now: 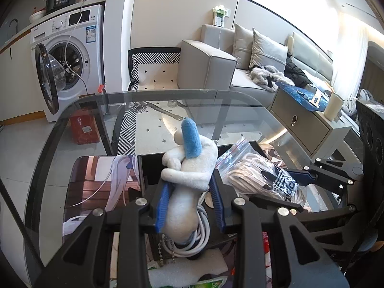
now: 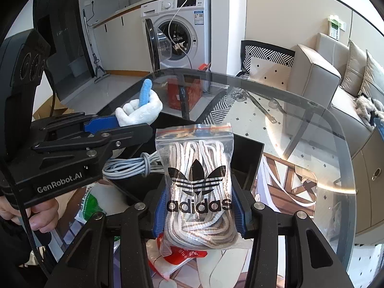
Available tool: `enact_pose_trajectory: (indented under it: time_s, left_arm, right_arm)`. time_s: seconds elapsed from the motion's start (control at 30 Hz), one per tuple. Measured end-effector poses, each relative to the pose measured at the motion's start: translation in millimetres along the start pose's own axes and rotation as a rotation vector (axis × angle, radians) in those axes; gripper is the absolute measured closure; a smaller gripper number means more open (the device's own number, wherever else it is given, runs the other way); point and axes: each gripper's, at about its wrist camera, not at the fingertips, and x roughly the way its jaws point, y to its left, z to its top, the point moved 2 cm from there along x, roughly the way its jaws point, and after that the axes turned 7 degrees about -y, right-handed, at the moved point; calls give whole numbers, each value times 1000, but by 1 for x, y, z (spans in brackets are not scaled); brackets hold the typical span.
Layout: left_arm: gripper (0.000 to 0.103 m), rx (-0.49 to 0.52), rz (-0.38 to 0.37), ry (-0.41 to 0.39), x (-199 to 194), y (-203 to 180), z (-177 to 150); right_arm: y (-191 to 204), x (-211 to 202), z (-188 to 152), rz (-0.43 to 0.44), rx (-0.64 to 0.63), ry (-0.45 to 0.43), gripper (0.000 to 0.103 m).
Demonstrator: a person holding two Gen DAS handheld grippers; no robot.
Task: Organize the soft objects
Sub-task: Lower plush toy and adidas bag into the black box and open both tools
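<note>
Pinching a plush toy (image 1: 192, 168), left gripper (image 1: 189, 206) — right gripper (image 2: 200, 212) clamps the laces bag (image 2: 196, 184).

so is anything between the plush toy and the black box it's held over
Nothing solid blocks the drop. The left gripper holds the white plush toy directly above the black box. A coiled white cable already lies in the box beneath it, and the right gripper holds the adidas bag of laces beside it.

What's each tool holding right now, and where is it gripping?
The left tool clamps the white plush toy around its body. The right tool clamps the zip bag of laces at its lower half.
</note>
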Motion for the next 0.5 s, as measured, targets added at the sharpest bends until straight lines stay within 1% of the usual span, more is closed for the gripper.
enact_pose_trajectory:
  time_s: [0.3, 0.5]
  left_arm:
    - [72, 12, 8, 39, 20, -1, -7]
    - [72, 23, 14, 54, 29, 0, -8]
  right_arm:
    - [5, 21, 9, -10, -53, 37, 57]
    - [3, 33, 11, 1, -60, 54, 57]
